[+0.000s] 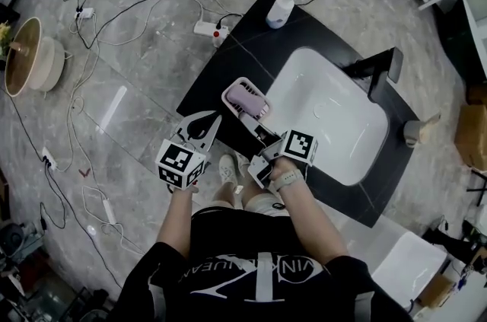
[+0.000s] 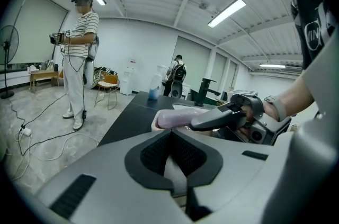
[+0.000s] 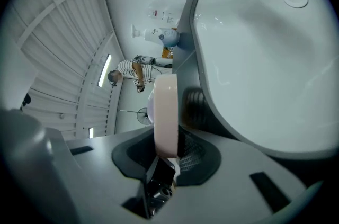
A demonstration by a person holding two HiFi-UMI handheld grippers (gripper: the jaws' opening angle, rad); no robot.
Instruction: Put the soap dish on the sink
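A pink-white soap dish (image 1: 245, 97) with a lilac soap bar (image 2: 177, 118) hangs over the black counter (image 1: 228, 58), just left of the white sink basin (image 1: 327, 115). My right gripper (image 1: 256, 120) is shut on the dish's near rim. In the right gripper view that rim (image 3: 165, 112) stands edge-on between the pads, with the basin (image 3: 254, 53) just beyond. My left gripper (image 1: 215, 117) sits close to the left of the dish with its jaws together and nothing in them. The left gripper view shows its closed pads (image 2: 170, 135) pointing at the dish and the right gripper's finger (image 2: 220, 117).
A black faucet (image 1: 378, 69) stands at the basin's far side. A white and blue dispenser bottle (image 1: 280, 8) is on the counter's far corner. Cables and a power strip (image 1: 208, 29) lie on the floor, where a person (image 2: 79, 59) stands. My feet (image 1: 227, 170) are at the counter's edge.
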